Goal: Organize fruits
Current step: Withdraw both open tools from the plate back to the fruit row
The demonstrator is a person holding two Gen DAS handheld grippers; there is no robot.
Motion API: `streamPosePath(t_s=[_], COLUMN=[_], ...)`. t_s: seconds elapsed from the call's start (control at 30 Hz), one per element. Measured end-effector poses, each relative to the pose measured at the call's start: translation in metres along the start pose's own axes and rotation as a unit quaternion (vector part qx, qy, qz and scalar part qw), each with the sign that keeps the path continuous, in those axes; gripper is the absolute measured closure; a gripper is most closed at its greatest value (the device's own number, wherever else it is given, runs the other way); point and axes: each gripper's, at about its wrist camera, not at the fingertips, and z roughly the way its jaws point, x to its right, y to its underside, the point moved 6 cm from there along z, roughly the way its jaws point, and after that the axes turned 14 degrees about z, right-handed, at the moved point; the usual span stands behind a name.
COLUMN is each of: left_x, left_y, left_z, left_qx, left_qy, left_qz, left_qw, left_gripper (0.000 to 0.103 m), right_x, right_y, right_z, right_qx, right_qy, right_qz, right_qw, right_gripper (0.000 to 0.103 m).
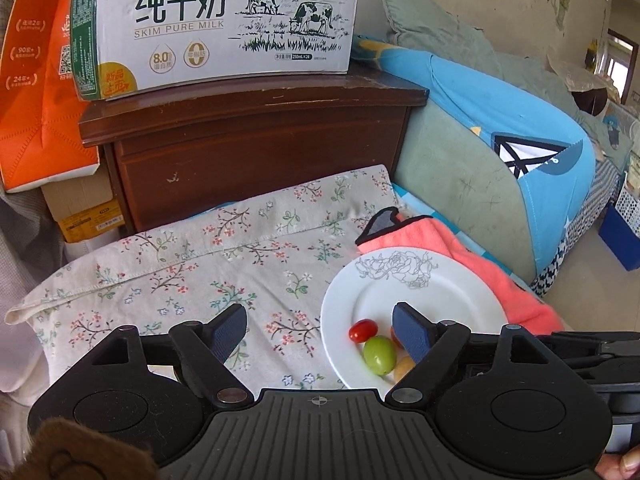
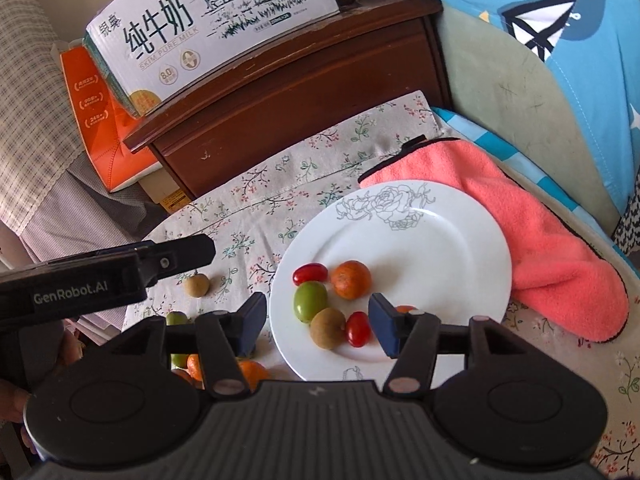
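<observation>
Milk carton (image 1: 216, 24) reads "SKIM PURE MILK"; tool (image 2: 100, 276) reads "GenRobot.AI"

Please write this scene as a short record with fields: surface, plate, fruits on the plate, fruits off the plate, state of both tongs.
surface: floral cloth
plate: white plate with rose drawing, lying on the cloth, a pink towel beside it
fruits on plate: two red cherry tomatoes, green fruit, small orange, brown longan; another orange piece is partly hidden
fruits off plate: brown longan, oranges and green fruits at the left, partly hidden
left tongs: open, nothing held
right tongs: open, over the plate, nothing held
</observation>
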Motion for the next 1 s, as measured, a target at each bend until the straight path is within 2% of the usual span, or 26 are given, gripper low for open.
streamPosePath(t_s=[0.1,0.23,0.37,0.5,0.63,0.77,1.0], left_x=[-0.014,-0.042,-0.072,-0.092,-0.098,-0.100,-0.104], left_y=[0.010,0.020,0.030,0.042,0.056,0.071,0.077], left_z=[-0.008,-0.018,-0.022,-0.020,-0.014,-0.004,0.013], left_qx=[-0.008,-0.016,-0.029,-0.050,-0.069,-0.092,-0.106], left_qy=[-0.008,-0.029,-0.045,-0.061,-0.062,-0.052,-0.046], left_qz=[-0.012,-0.043,-0.074,-0.077,-0.065,-0.077,-0.092], left_qw=[0.9999,0.9985,0.9958,0.9939,0.9935,0.9913,0.9891], left_gripper=[0.021,0.021,0.021,0.021,0.021,0.021,0.022], right_x=[-0.013,-0.026,-0.029,-0.033,-0.040,-0.041,-0.041], right_y=[0.009,0.023,0.036,0.050,0.066,0.078,0.081], right_z=[-0.002,-0.004,-0.003,-0.003,-0.002,0.006,0.019], right_qx=[-0.004,-0.016,-0.020,-0.022,-0.027,-0.029,-0.020], right_qy=[-0.014,-0.022,-0.021,-0.022,-0.030,-0.017,0.001], right_qz=[-0.023,-0.050,-0.043,-0.038,-0.035,-0.037,-0.035], right_qw=[1.000,0.998,0.999,0.999,0.999,0.999,0.999], right_gripper=[0.038,0.037,0.037,0.037,0.037,0.040,0.045])
